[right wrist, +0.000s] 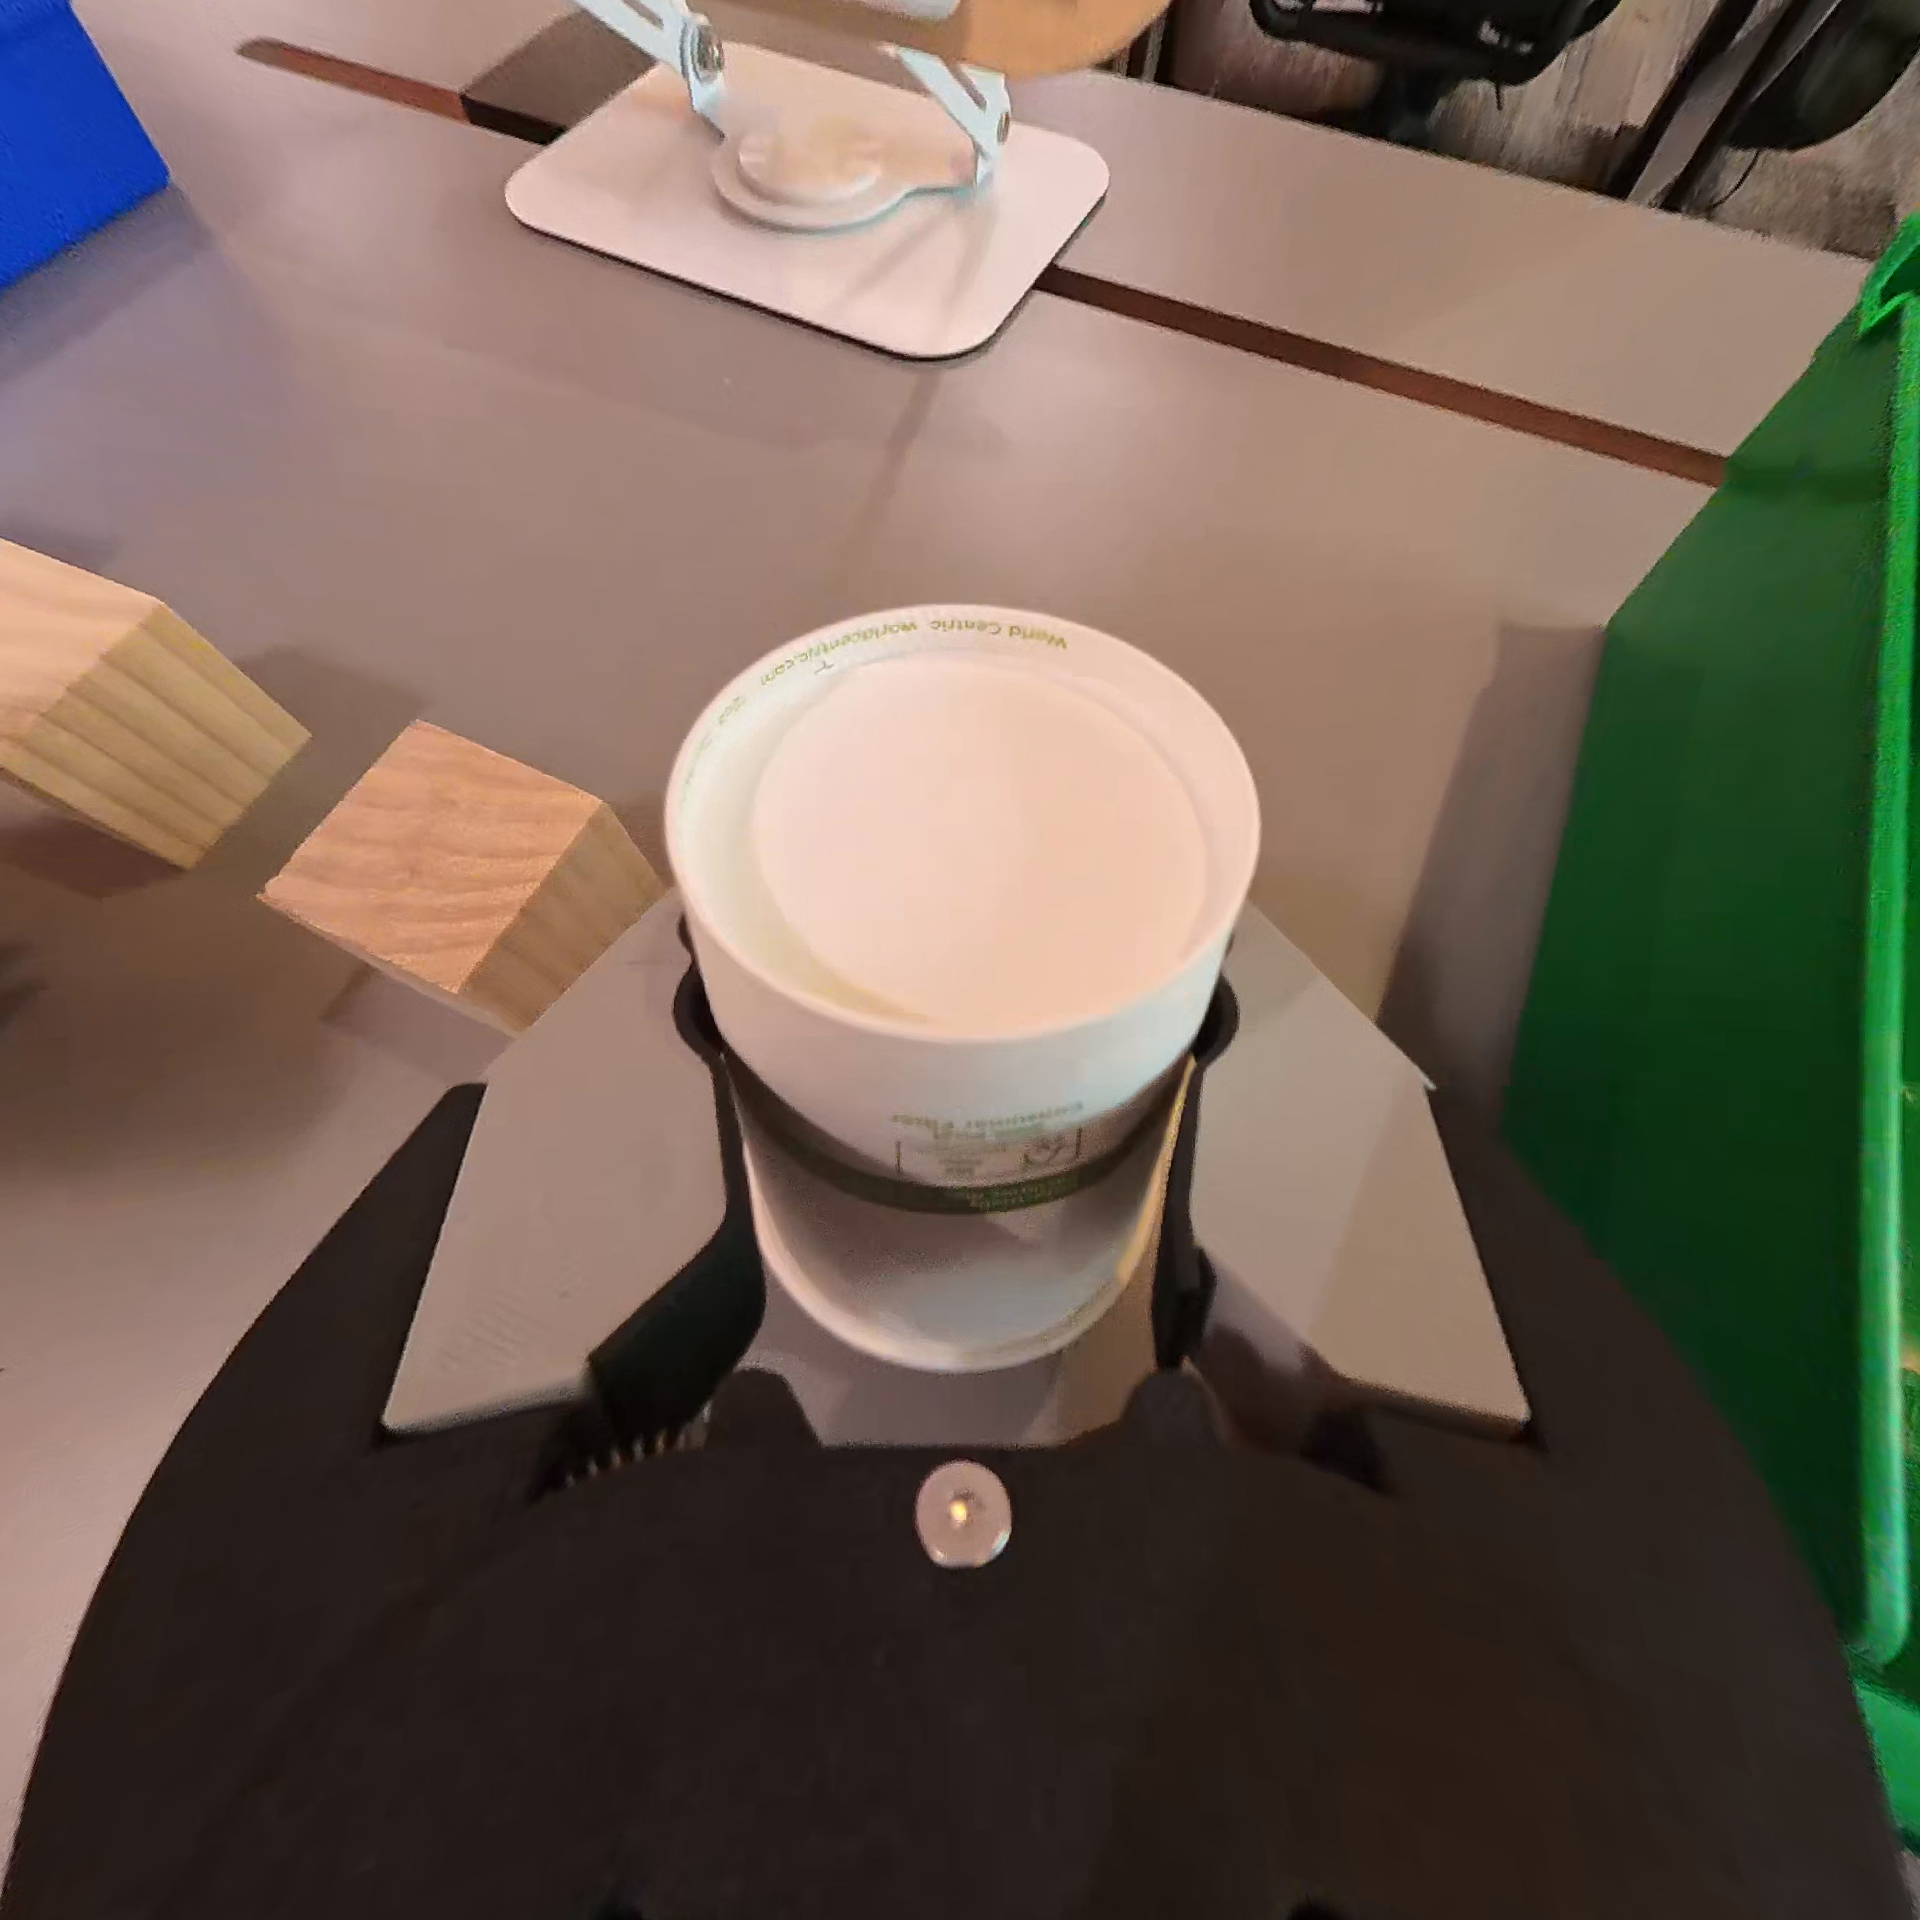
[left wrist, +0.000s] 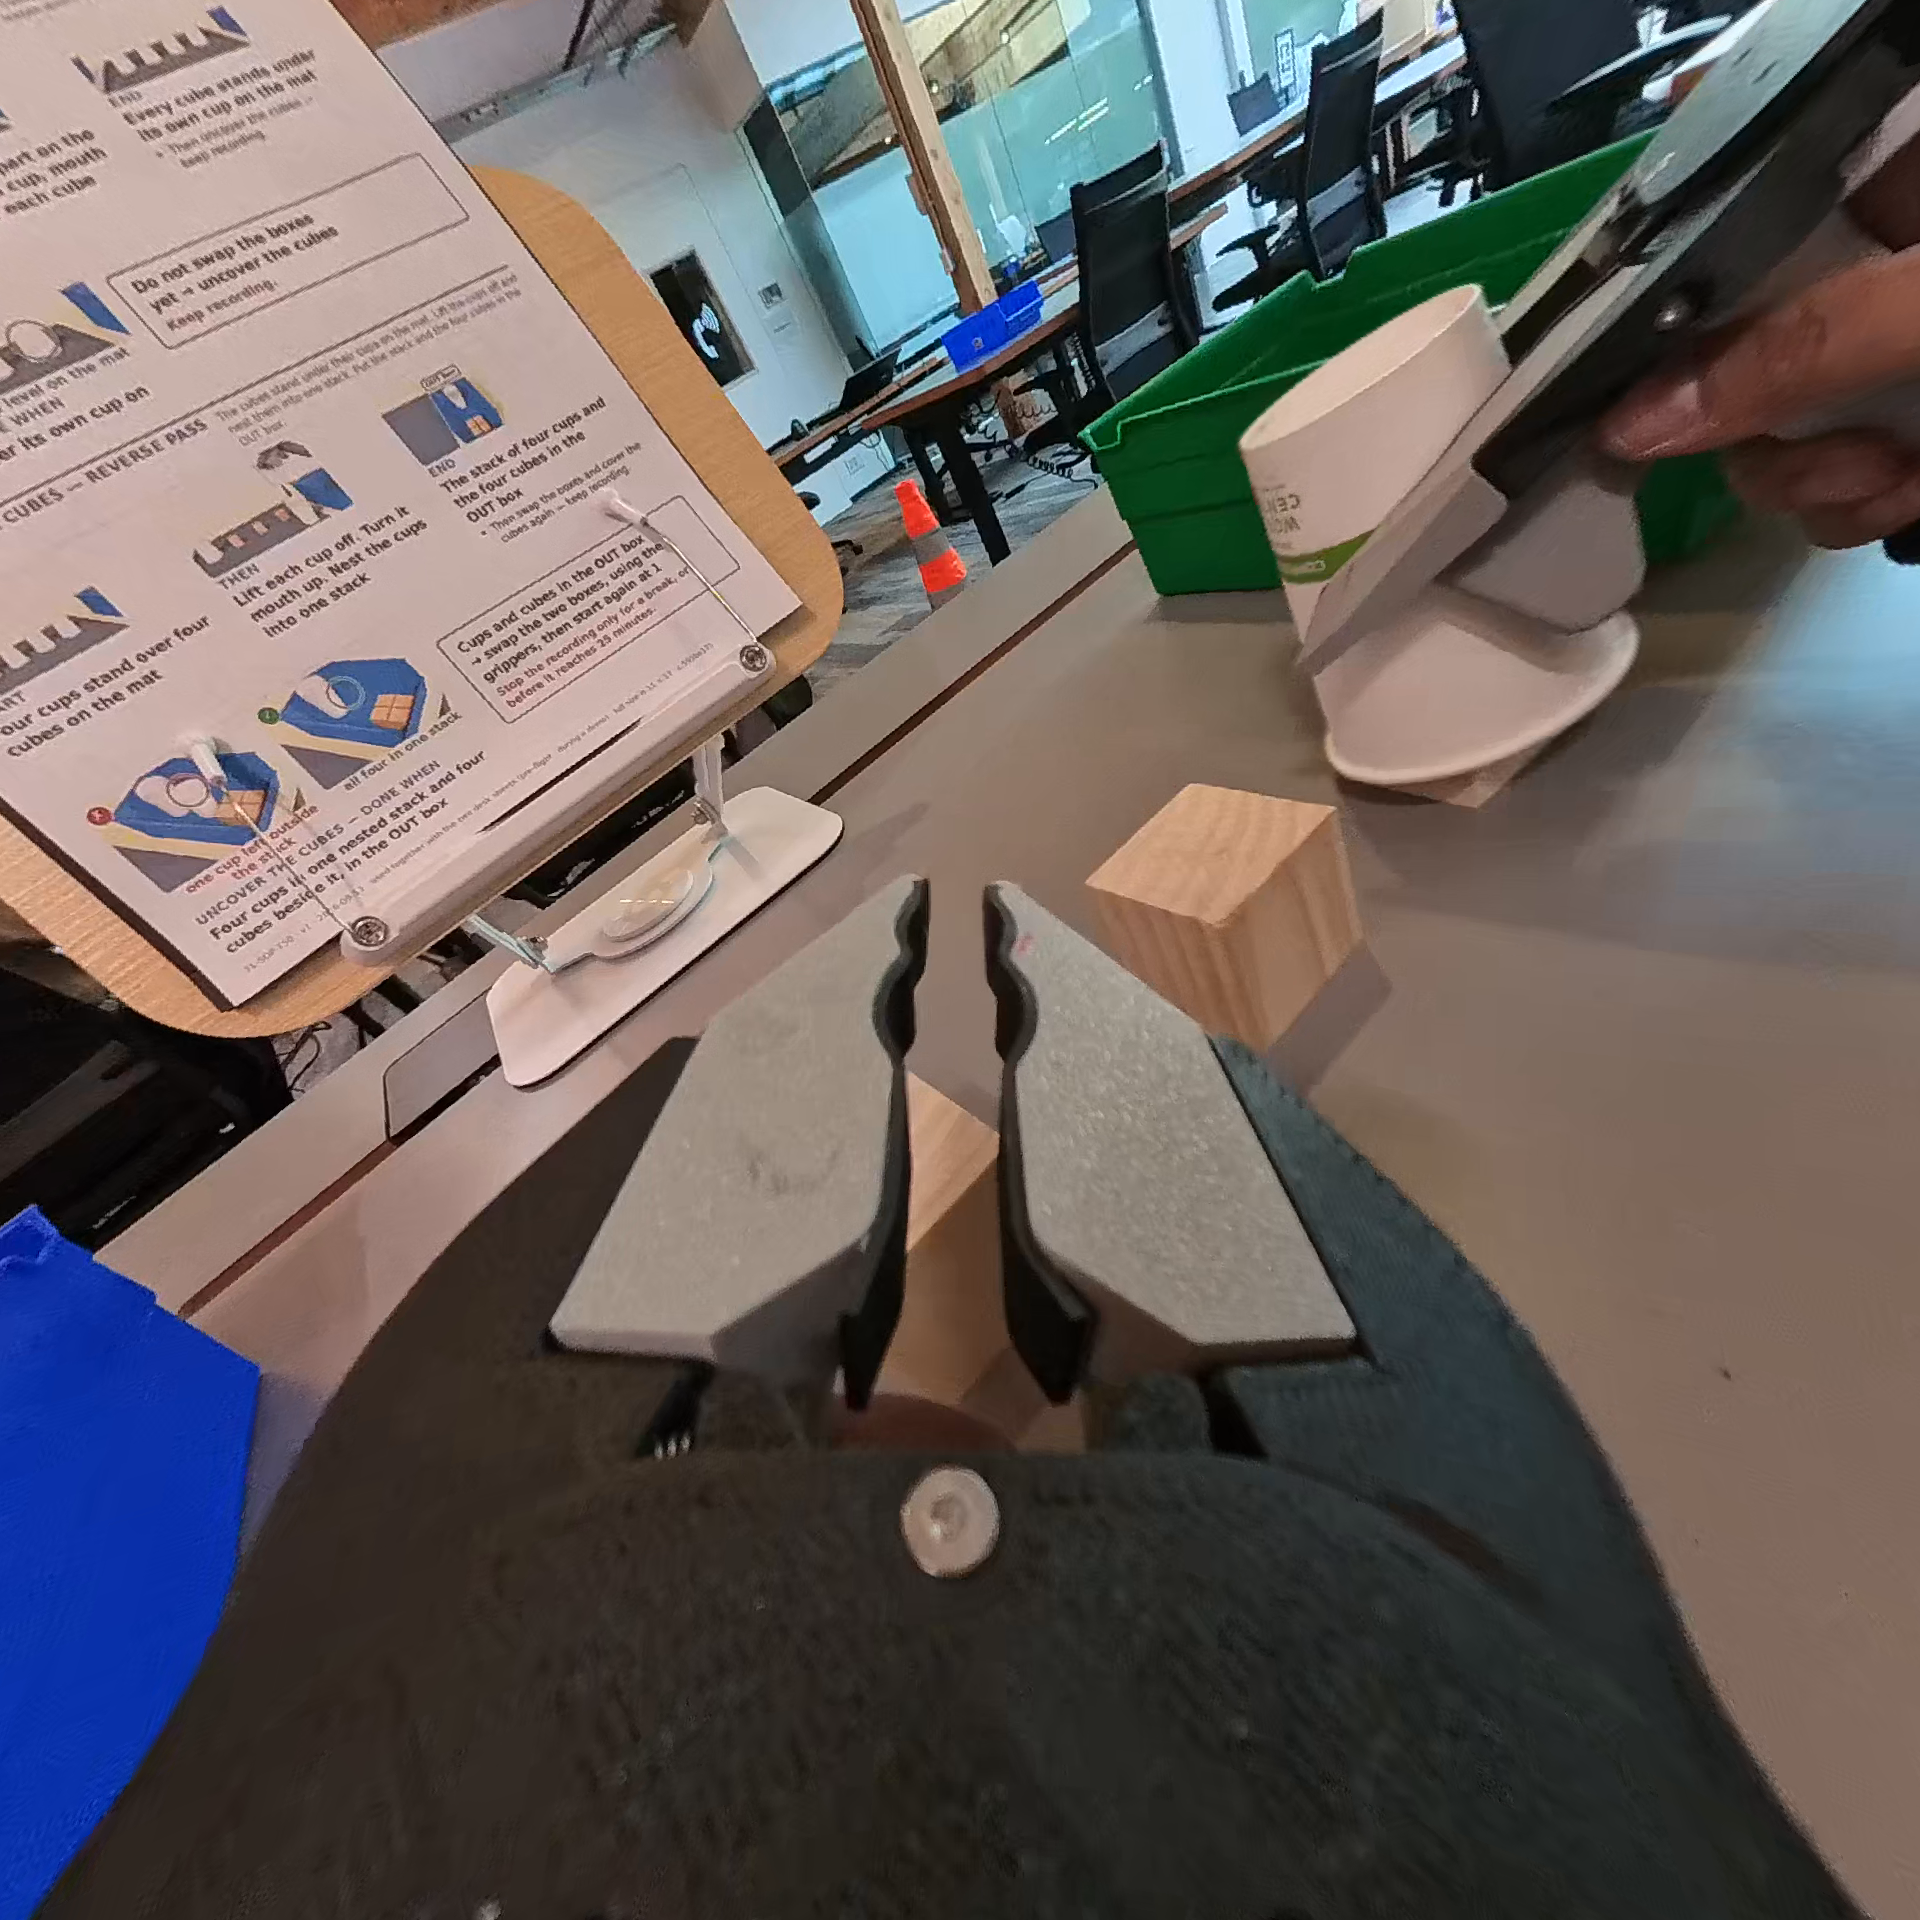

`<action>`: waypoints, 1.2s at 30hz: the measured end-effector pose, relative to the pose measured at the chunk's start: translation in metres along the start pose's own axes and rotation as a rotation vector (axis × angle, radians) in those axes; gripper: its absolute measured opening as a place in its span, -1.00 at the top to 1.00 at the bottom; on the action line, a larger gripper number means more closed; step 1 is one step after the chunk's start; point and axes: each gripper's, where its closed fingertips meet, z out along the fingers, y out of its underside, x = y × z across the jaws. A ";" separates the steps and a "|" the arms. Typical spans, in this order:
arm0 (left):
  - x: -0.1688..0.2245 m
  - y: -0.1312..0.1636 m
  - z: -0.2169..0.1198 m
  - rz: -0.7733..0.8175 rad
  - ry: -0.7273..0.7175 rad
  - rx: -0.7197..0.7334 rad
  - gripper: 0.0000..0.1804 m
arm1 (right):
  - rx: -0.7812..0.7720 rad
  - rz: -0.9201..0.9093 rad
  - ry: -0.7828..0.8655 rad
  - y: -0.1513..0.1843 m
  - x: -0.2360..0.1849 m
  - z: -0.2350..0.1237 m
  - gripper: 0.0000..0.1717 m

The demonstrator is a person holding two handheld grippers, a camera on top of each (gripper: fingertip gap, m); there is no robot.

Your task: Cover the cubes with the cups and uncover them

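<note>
Nearest, our left gripper (left wrist: pixel 956 914) hangs empty, its ridged fingers a narrow slit apart, above one wooden cube (left wrist: pixel 940 1226); a second cube (left wrist: pixel 1226 904) stands just right. Farther right, our right gripper (right wrist: pixel 956 1029) pinches the smooth, tapered white paper cup (right wrist: pixel 961 883), inverted and tilted over a third cube (left wrist: pixel 1475 790). We judge the thin rim may catch the square edge and buckle.

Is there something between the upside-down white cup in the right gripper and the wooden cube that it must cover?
Nothing visible stands between them. The right gripper holds the white cup mouth down, tilted, and its rim already hangs over the wooden cube on the grey table. The next cube stands apart, to the side.
</note>
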 end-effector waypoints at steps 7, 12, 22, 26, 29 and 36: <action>-0.009 -0.001 -0.004 -0.069 -0.011 -0.001 0.85 | 0.139 -0.032 0.016 -0.025 -0.003 -0.016 -0.07; -0.055 -0.009 -0.040 -0.183 -0.056 0.008 0.75 | 0.283 -0.045 0.074 -0.048 0.007 -0.039 -0.11; -0.234 0.064 -0.153 -0.075 -0.222 -0.515 0.76 | 0.467 0.001 0.027 -0.074 0.003 -0.073 -0.02; -0.230 0.100 -0.166 -0.042 -0.150 -0.686 0.75 | 0.448 -0.008 0.014 -0.072 -0.002 -0.069 -0.02; -0.230 0.110 -0.165 -0.016 -0.164 -0.718 0.83 | 0.445 -0.013 0.013 -0.071 -0.003 -0.068 0.00; -0.232 0.120 -0.160 -0.049 -0.159 -0.744 0.89 | 0.432 -0.017 0.005 -0.069 -0.003 -0.066 0.02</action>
